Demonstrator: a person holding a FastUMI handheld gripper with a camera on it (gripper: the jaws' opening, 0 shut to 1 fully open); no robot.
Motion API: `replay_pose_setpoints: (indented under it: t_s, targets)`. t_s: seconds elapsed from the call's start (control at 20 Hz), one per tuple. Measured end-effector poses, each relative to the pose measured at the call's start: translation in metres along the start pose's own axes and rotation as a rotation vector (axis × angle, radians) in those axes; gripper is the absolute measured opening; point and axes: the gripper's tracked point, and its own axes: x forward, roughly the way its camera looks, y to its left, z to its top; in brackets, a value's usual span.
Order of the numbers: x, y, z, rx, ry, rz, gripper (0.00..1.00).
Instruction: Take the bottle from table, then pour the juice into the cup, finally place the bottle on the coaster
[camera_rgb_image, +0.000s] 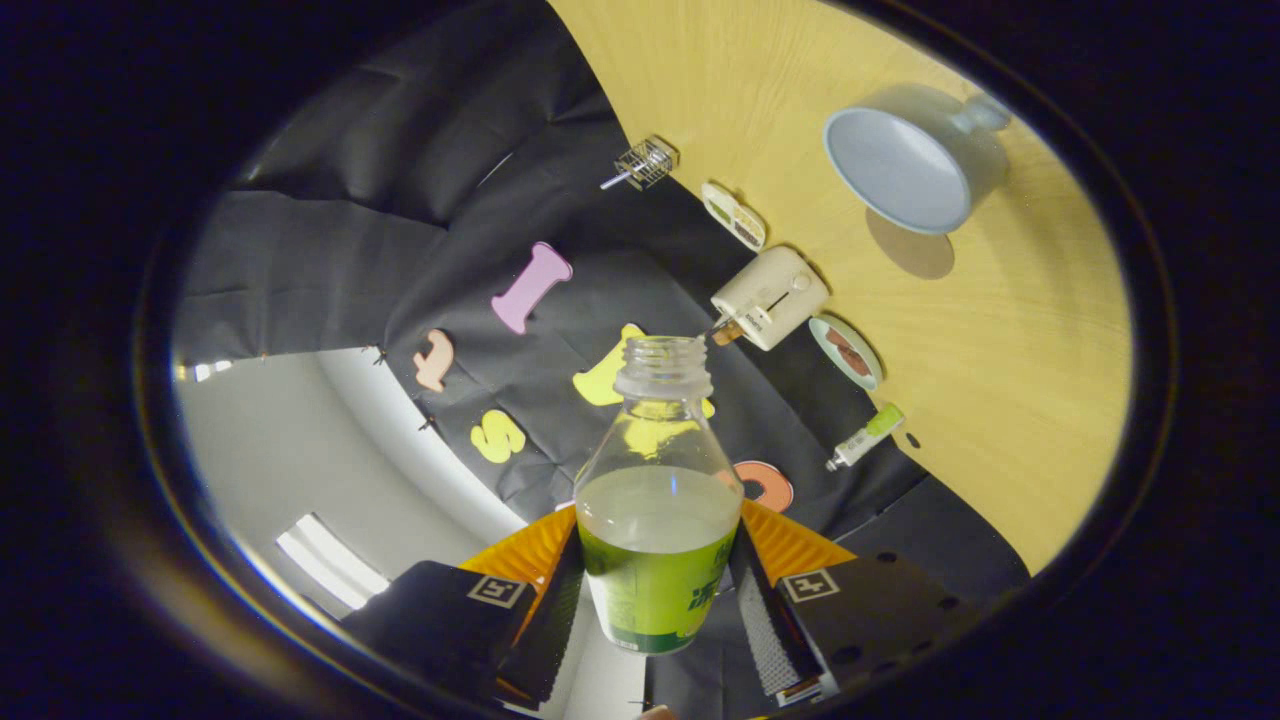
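Note:
My gripper is shut on a clear plastic bottle with a green label, both fingers pressing on its lower body. The bottle has no cap and holds pale juice up to about its shoulder. The view is rolled sideways, so the wooden table stands tilted beyond the bottle. On it, well beyond the fingers and off to the side of the bottle's mouth, sits a light blue cup with a handle, its opening facing me and no liquid seen inside. A small round coaster with a reddish centre lies at the table's edge near the bottle's mouth.
Along the table's far edge stand a cream toaster, a small oval dish, a wire basket and a small green-capped tube. The booth's black cloth wall hangs behind the bottle, with a grey wall past it.

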Motion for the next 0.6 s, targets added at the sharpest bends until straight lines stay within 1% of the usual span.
replay_pose_setpoints:
  t_s: [0.25,0.35,0.6]
  targets:
    - [-0.0032,0.0044,0.0064,0.022,-0.011,0.008,0.77]
    - [-0.001,0.002,0.0059,0.022,-0.006,-0.012,0.77]
    - [0.0009,0.0057,0.0023,0.036,0.0,-0.011,0.77]
